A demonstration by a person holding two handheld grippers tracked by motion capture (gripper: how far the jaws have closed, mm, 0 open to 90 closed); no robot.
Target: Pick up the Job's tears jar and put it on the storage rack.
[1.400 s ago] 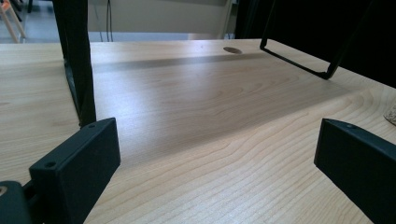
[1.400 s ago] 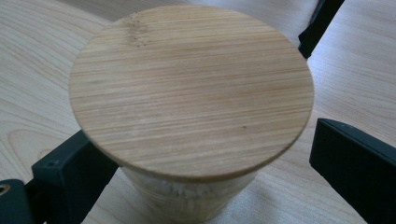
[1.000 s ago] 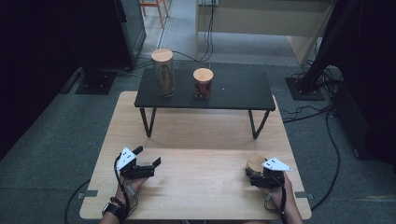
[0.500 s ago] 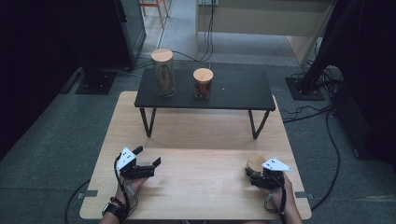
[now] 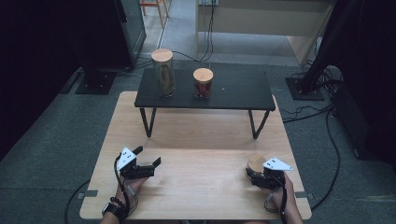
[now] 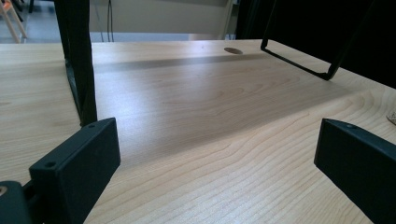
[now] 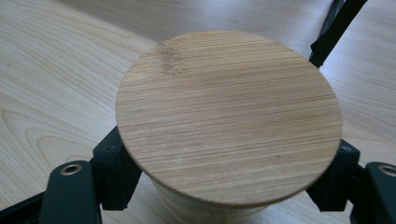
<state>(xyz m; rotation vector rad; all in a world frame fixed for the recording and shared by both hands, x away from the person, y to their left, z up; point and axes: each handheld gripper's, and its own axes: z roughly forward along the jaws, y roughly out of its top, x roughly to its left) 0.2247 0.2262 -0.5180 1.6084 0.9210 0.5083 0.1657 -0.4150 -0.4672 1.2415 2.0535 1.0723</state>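
**Right tongs clamp the jar with the bamboo lid near the tabletop's front right corner**

The jar with the round bamboo lid (image 7: 229, 116) stands upright on the wooden tabletop (image 5: 201, 140), close to its front right corner, just in from the right edge. In the high view it (image 5: 256, 162) shows as a pale disc right beside the hand. The right tongs (image 5: 256, 173) have just been closing, and the jar is between them: in the right gripper view the two black jaws press against the jar's body just under the lid's rim, one on each side. The lid lies flat and level on the jar, its grain running across.

The left tongs (image 5: 147, 156) rest near the front left corner, well apart from the jar. Their jaws stand wide apart with only bare wood between them, and in the left gripper view they point across the tabletop towards the far edge.

Along the far edge stands a low black stand (image 5: 243, 88) on thin metal legs. It carries two more jars with like lids: a tall jar (image 5: 163, 72) at its left end and a short jar (image 5: 203, 83) with dark red contents just to its right, the two close but not touching. Both are well apart from either hand.
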